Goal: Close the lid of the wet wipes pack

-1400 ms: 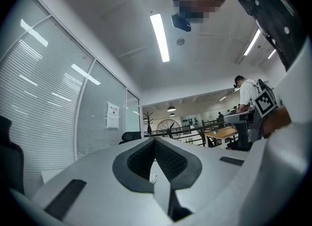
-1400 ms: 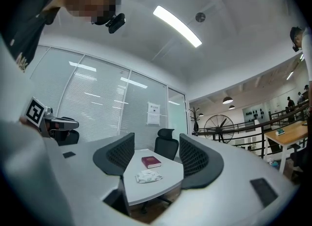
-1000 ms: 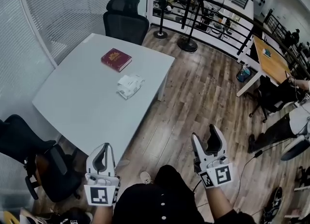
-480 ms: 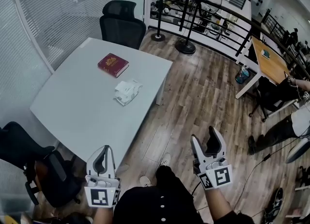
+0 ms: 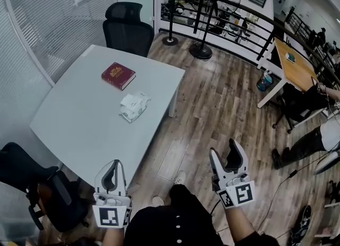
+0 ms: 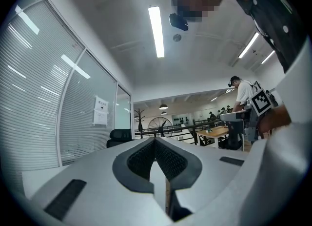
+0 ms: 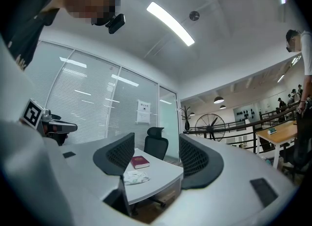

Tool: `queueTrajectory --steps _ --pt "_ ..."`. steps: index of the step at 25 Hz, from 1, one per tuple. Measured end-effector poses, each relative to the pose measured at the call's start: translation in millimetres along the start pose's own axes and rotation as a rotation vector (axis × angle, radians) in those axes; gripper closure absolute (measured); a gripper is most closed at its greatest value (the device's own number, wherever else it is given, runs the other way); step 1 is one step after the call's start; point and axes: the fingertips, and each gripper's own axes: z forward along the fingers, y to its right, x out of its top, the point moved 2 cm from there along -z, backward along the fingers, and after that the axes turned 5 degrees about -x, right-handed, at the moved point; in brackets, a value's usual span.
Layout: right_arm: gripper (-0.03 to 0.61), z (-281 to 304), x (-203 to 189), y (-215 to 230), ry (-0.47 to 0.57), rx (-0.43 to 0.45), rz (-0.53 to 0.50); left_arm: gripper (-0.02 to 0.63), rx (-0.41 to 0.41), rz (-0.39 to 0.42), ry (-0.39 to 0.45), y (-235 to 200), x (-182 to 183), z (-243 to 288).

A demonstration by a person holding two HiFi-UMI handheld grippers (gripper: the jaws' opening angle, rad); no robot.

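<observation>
**Ana:** In the head view, where is the wet wipes pack (image 5: 133, 107)?

**Ben:** It lies on the white tabletop (image 5: 74, 133), near a red book (image 5: 118, 75). The left hand-held gripper (image 5: 111, 168) and the right hand-held gripper (image 5: 229, 153) are low by the person's body, well apart from the pack. I think the person is too far off to reach it.

**Ana:** What about the left gripper view?

**Ben:** Its jaws are pressed together. Nothing is in them.

**Ana:** And the right gripper view?

**Ben:** Those jaws are wide apart and hold nothing. The pack shows far off between them. Maybe this one will push the lid down.
</observation>
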Motion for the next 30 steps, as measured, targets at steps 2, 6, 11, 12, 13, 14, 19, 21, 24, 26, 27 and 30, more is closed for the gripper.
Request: queueTrajectory --steps 2,6,11,12,13,14,19,21,24,26,27,30 --pt "0.287 6 -1 5 0.000 0.001 0.000 0.598 -0.002 0.000 0.000 0 -1 9" --pt "0.287 22 0 17 -0.004 0.001 -0.001 0.598 -0.004 0.003 0.005 0 2 29" --pt "0.287 40 1 32 -0.005 0.002 0.000 0.598 -0.008 0.003 0.005 1 3 55" --pt "0.287 44 1 35 -0.006 0.002 0.000 0.598 -0.008 0.004 0.005 1 3 60" --pt "0.287 47 1 37 -0.006 0.002 0.000 0.598 -0.008 0.004 0.006 0 3 64" --pt "0.287 51 1 40 -0.006 0.002 0.000 0.598 -0.009 0.005 0.006 0 4 69" --pt "0.287 71 -2 52 -0.005 0.006 0.001 0.598 -0.005 0.009 0.008 -4 2 91" --pt "0.287 79 -2 58 -0.004 0.008 0.002 0.598 -0.002 0.012 0.008 -4 2 100" --pt "0.287 92 -4 66 -0.003 0.015 0.005 0.598 0.005 0.013 0.007 -4 2 114" --pt "0.287 100 -5 73 -0.001 0.019 0.008 0.598 0.009 0.015 0.005 -4 0 123" --pt "0.287 104 -6 76 0.000 0.021 0.009 0.598 0.011 0.015 0.004 -4 0 127" --pt "0.287 117 -7 85 0.000 0.026 0.013 0.598 0.018 0.014 0.003 -3 -2 141"
